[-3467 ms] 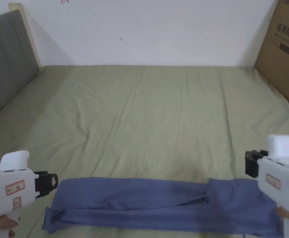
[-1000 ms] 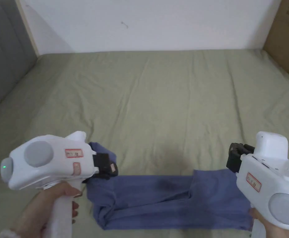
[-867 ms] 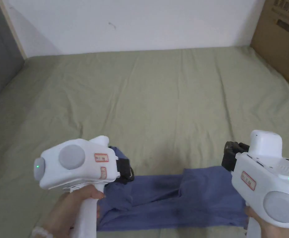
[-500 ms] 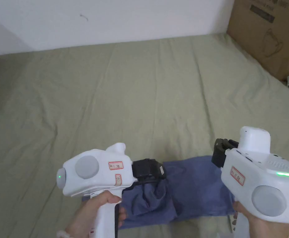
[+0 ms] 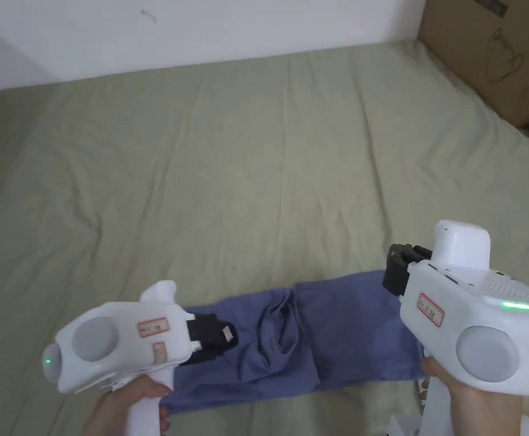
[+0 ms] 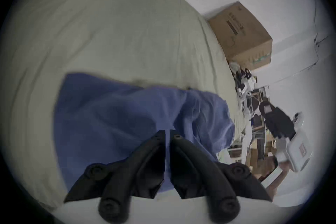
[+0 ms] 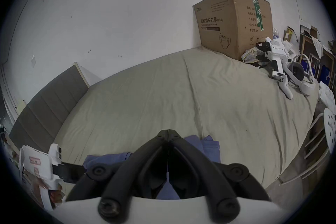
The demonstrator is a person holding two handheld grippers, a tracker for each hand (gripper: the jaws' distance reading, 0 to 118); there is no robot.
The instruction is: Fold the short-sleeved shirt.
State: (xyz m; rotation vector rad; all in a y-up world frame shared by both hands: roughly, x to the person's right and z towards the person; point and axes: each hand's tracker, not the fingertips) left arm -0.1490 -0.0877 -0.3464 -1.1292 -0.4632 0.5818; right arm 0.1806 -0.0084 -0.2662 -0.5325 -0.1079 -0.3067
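A blue short-sleeved shirt (image 5: 343,323) lies as a narrow strip near the front edge of the green bed (image 5: 257,170). Its left end is laid over the middle in a bunched fold (image 5: 275,326). My left gripper (image 5: 229,335) hovers low over the shirt's left part (image 6: 109,109), just left of that fold, jaws shut to a thin slit with nothing between them (image 6: 167,132). My right gripper (image 5: 391,267) hangs above the shirt's right end (image 7: 209,146), jaws shut and holding nothing (image 7: 168,130).
A big cardboard box (image 5: 485,51) stands at the bed's far right corner. Spare grippers and a headset (image 7: 276,64) lie on the bed's right edge, with a white stool (image 7: 330,128) beside it. A grey headboard (image 7: 45,106) bounds the left.
The left gripper carried the shirt's left end rightward over the middle, let it drop there, and has drawn back left. The right gripper has stayed above the right end.
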